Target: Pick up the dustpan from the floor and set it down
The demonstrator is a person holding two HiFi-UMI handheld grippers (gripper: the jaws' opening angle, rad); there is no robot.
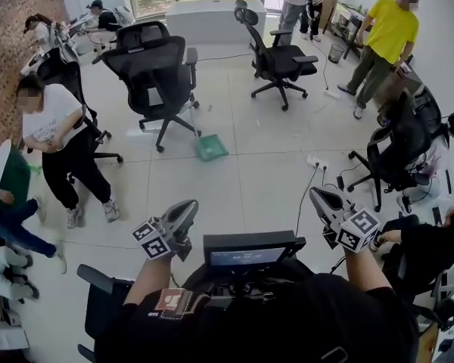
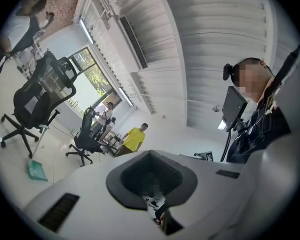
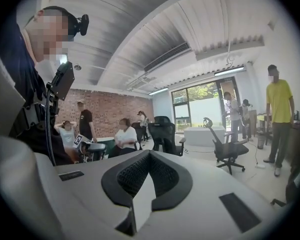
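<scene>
The dustpan (image 1: 210, 147) is small and far off; its handle is too thin to follow beside the office chair (image 1: 153, 74). A seated person (image 1: 15, 229) is cut off by the head view's left edge.

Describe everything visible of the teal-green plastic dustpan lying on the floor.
The teal-green plastic dustpan is a flat, roughly square pan lying on the pale tiled floor, beside the wheeled base of the black mesh office chair. A thin pale handle seems to rise from it toward the chair. Nothing else visibly touches it.
</scene>
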